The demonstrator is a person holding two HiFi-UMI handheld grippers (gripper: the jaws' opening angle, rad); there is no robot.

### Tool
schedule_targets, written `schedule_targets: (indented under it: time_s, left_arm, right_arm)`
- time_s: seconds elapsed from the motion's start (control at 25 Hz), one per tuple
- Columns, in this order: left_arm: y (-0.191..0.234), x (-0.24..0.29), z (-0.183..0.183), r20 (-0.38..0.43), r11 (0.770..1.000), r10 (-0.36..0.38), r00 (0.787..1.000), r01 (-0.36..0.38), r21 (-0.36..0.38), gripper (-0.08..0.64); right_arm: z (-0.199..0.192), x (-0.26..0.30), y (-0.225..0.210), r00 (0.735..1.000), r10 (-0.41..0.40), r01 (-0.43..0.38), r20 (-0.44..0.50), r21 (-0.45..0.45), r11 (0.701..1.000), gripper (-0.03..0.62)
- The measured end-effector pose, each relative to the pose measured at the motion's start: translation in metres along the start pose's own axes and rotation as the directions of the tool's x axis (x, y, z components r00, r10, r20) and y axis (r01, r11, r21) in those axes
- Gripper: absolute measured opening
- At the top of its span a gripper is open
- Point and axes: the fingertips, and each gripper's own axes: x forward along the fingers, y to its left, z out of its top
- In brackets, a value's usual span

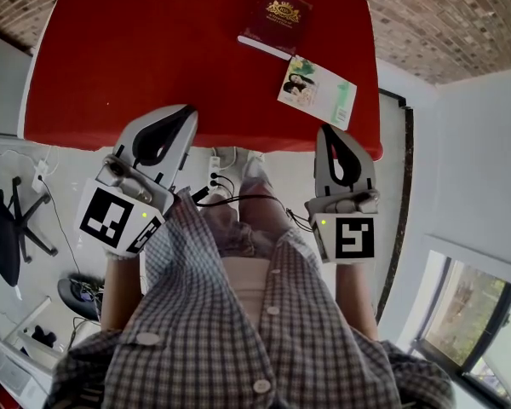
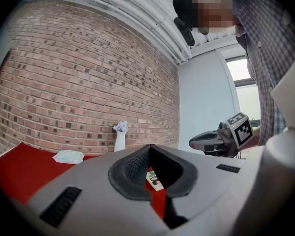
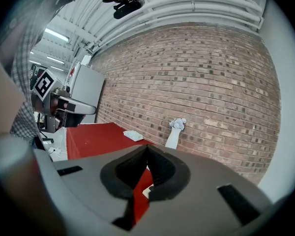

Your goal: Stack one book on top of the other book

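I can read no text anywhere from here. In the head view, the maroon book [image 1: 277,20] carries a gold crest [image 1: 283,9] with lettering too small to make out. The pale book [image 1: 317,92] has a printed cover, its wording blurred. The square markers on the left gripper [image 1: 186,112] and right gripper [image 1: 329,130] are black-and-white patterns, not letters or numbers.

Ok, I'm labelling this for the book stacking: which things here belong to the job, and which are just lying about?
Job: dark red book; pale picture-cover book; left tool and right tool, both shut, empty.
Lying about: wipes pack; white vase.
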Motion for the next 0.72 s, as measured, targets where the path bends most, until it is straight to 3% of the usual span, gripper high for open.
schedule_targets:
  time_s: [0.72]
  left_arm:
    - [0.043,0.094,0.004,-0.026,0.998,0.056,0.998,-0.057,-0.019,0.008]
  right_arm:
    - [-0.003,0.093,-0.067,0.996,0.088,-0.088,-0.008,0.000,0.996,0.003]
